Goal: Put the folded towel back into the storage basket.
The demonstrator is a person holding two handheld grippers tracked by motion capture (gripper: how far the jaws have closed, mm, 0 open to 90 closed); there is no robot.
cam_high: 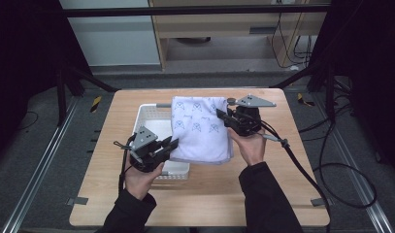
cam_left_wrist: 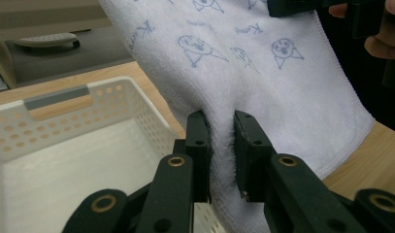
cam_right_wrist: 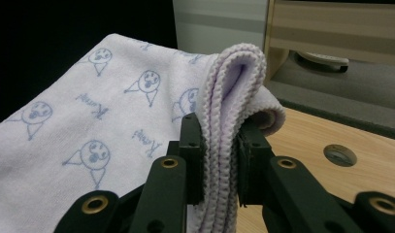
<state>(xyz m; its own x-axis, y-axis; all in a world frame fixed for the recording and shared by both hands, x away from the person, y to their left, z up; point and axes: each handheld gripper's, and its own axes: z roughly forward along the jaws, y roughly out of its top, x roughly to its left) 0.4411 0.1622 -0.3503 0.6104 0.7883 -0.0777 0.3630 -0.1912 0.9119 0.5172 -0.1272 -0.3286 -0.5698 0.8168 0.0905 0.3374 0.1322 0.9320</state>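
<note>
A folded pale lilac towel (cam_high: 201,128) with blue cartoon prints is held up over the wooden table between both grippers. My left gripper (cam_high: 172,144) is shut on the towel's near left edge; its view shows the cloth (cam_left_wrist: 263,87) pinched between the jaws (cam_left_wrist: 222,145). My right gripper (cam_high: 223,116) is shut on the towel's far right edge, where the stacked hems (cam_right_wrist: 229,97) stand bunched between its jaws (cam_right_wrist: 219,160). A white perforated basket (cam_high: 147,116) lies on the table under the towel's left part.
The basket's inside (cam_left_wrist: 74,165) is bare and white. A small round metal disc (cam_right_wrist: 339,154) sits in the tabletop near the right gripper. Cables (cam_high: 302,165) trail off the table's right side. Dark frame posts stand at the far corners.
</note>
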